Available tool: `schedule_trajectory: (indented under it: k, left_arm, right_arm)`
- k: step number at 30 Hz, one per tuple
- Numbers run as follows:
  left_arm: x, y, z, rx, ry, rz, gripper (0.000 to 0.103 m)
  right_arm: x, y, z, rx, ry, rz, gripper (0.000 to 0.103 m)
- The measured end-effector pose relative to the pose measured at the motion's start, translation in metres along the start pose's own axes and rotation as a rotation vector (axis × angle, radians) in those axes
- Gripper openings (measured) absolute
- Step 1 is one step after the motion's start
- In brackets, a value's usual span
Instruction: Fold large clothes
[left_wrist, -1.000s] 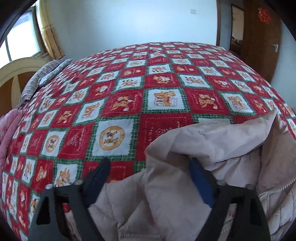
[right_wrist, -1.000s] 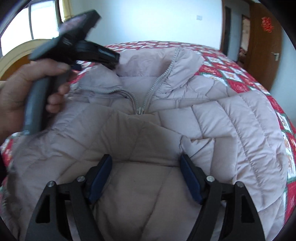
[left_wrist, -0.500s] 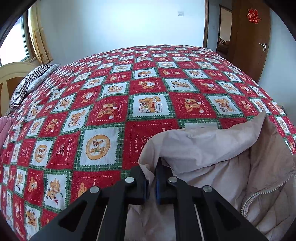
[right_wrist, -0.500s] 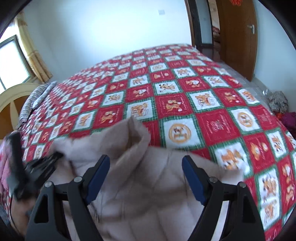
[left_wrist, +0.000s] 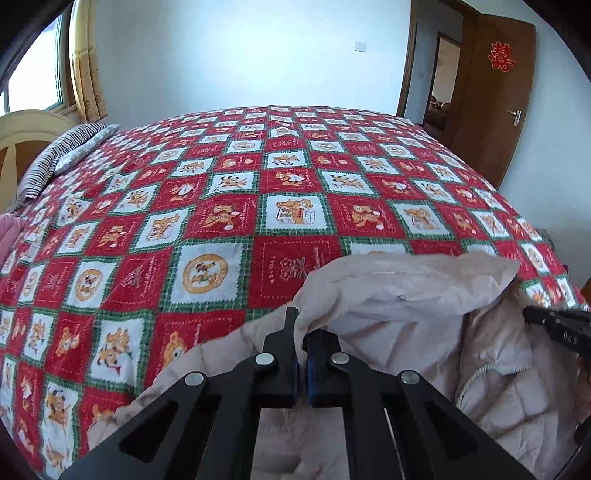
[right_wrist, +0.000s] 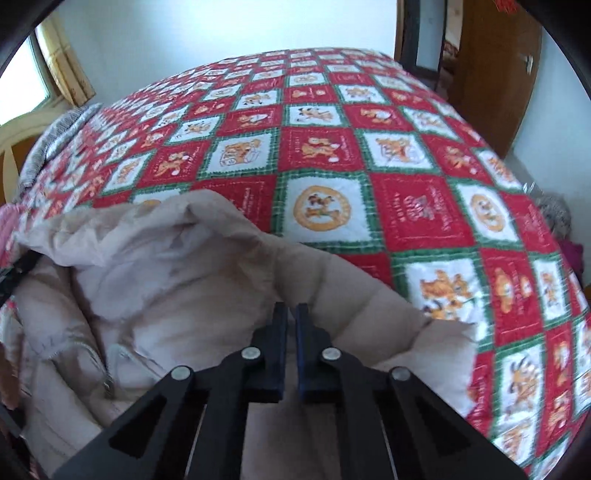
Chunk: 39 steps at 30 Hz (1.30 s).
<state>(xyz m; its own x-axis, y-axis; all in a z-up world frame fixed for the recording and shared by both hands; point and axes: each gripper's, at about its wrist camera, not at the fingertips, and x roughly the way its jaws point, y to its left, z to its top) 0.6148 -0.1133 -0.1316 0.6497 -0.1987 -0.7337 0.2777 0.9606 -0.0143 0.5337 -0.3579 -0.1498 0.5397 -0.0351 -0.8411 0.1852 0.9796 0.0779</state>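
A beige quilted puffer jacket (left_wrist: 406, 295) lies at the near edge of the bed, its lining turned up and its zipper (left_wrist: 476, 376) showing. My left gripper (left_wrist: 301, 332) is shut on the jacket's edge at its left side. The jacket also fills the near left of the right wrist view (right_wrist: 177, 280). My right gripper (right_wrist: 291, 325) is shut on the jacket's fabric at its right side. The right gripper's black body (left_wrist: 557, 328) shows at the right edge of the left wrist view.
The bed carries a red, white and green checked cartoon blanket (left_wrist: 229, 206). A striped pillow (left_wrist: 62, 155) and a wooden headboard (left_wrist: 22, 129) are at the far left. A brown door (left_wrist: 491, 99) stands at the right. Pink cloth (left_wrist: 7, 240) lies at the left edge.
My left gripper closed on the jacket's edge a second ago and holds it. My right gripper moved to the jacket's right side and shut on its fabric. The jacket's edge is lifted.
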Motion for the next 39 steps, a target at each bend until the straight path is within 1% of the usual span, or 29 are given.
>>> schedule_trajectory:
  k: [4,5,6,8,9,10,13,16,17,18,19,20,21,24,26,28,31,34,37,39]
  left_arm:
    - [0.000,0.003,-0.016,0.039,0.009,0.038,0.002]
    - [0.002,0.006,-0.018,0.034,0.016,0.035,0.002]
    - [0.003,0.009,-0.020,0.027,0.022,0.032,0.002]
    - [0.006,0.013,-0.022,0.013,0.029,0.026,0.002]
    - [0.006,0.013,-0.022,0.013,0.027,0.027,0.002]
    - [0.006,0.013,-0.023,0.014,0.025,0.026,0.002]
    - [0.006,0.015,-0.024,0.008,0.025,0.019,0.002]
    - [0.006,0.019,-0.025,-0.011,0.028,0.005,0.002]
    - [0.006,0.021,-0.025,-0.017,0.028,-0.003,0.002]
    - [0.005,0.021,-0.025,-0.020,0.028,-0.009,0.002]
    - [0.004,0.022,-0.026,-0.021,0.027,-0.013,0.002]
    - [0.001,0.022,-0.025,-0.020,0.024,-0.017,0.002]
    - [-0.003,0.022,-0.026,-0.014,0.019,-0.022,0.002]
    - [-0.016,0.020,-0.028,0.015,-0.003,-0.024,0.002]
    - [-0.021,0.020,-0.036,0.041,-0.005,-0.011,0.002]
    - [-0.015,0.022,-0.045,0.050,0.022,-0.004,0.002]
    - [0.007,0.025,-0.060,0.044,0.095,-0.005,0.002]
    - [0.013,0.021,-0.063,0.056,0.102,0.012,0.002]
    - [0.011,0.021,-0.064,0.060,0.097,0.015,0.002]
    - [0.004,0.022,-0.063,0.055,0.079,0.016,0.003]
  right_arm:
    - [-0.001,0.001,0.001,-0.017,-0.013,0.009,0.006]
    - [-0.005,0.003,0.001,-0.028,-0.031,0.004,0.010]
    - [-0.010,0.006,0.001,-0.038,-0.051,0.003,0.016]
    - [-0.021,0.013,0.002,-0.059,-0.089,0.037,0.078]
    - [-0.028,0.016,0.002,-0.062,-0.125,0.050,0.084]
    - [-0.032,0.020,0.004,-0.075,-0.150,0.042,0.085]
    - [-0.025,0.041,0.015,-0.177,-0.158,-0.034,0.085]
    - [-0.008,0.048,0.023,-0.215,-0.133,-0.059,0.085]
    - [-0.001,0.050,0.026,-0.232,-0.127,-0.076,0.082]
    - [0.004,0.051,0.027,-0.245,-0.126,-0.088,0.075]
    - [0.009,0.050,0.028,-0.255,-0.113,-0.086,0.041]
    - [0.013,0.049,0.028,-0.254,-0.076,-0.065,0.001]
    - [0.014,0.046,0.027,-0.238,-0.060,-0.036,0.004]
    - [0.004,0.042,0.014,-0.259,-0.081,-0.039,0.004]
    - [-0.002,0.039,0.005,-0.261,-0.086,-0.032,0.003]
    - [-0.005,0.038,-0.005,-0.279,-0.086,-0.035,0.003]
    - [0.015,0.042,-0.023,-0.331,-0.023,-0.075,0.003]
    - [0.016,0.045,-0.028,-0.344,-0.026,-0.103,0.003]
    - [0.005,0.042,-0.026,-0.330,-0.010,-0.074,0.003]
    - [-0.006,0.038,-0.028,-0.328,-0.005,-0.063,0.013]
